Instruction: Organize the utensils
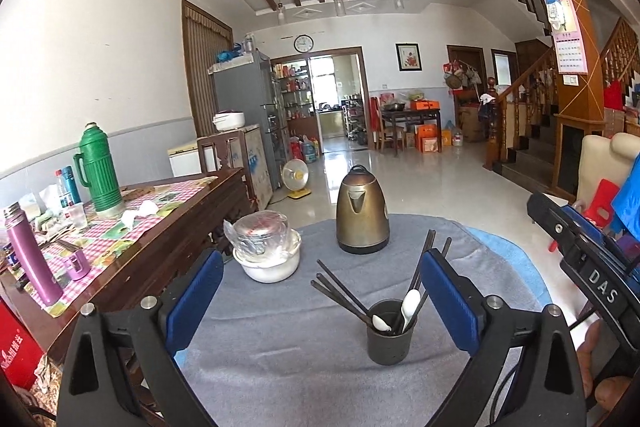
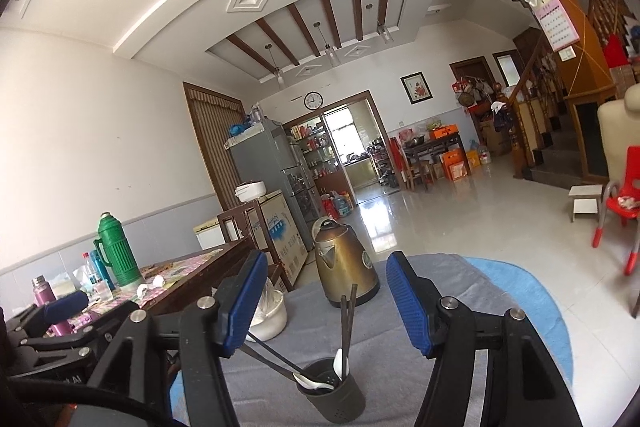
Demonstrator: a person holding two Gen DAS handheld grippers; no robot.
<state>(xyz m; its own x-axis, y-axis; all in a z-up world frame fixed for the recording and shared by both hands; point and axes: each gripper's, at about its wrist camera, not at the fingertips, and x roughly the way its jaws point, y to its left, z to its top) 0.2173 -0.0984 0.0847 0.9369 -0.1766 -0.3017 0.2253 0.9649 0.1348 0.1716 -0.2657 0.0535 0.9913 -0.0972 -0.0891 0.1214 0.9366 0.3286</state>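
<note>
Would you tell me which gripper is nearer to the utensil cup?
Right, seemingly. The right gripper hangs just above the cup; the left gripper frames it from slightly farther back. Both are open.

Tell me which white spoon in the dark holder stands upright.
The right-hand white spoon stands upright, bowl up, among the chopsticks in the dark holder. The other white spoon lies low, tilted across the rim on the left.

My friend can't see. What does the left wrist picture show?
A dark cup holding chopsticks and white spoons stands on a grey cloth, between the open left tool fingers. Behind it stand a bronze kettle and a white pot.
</note>
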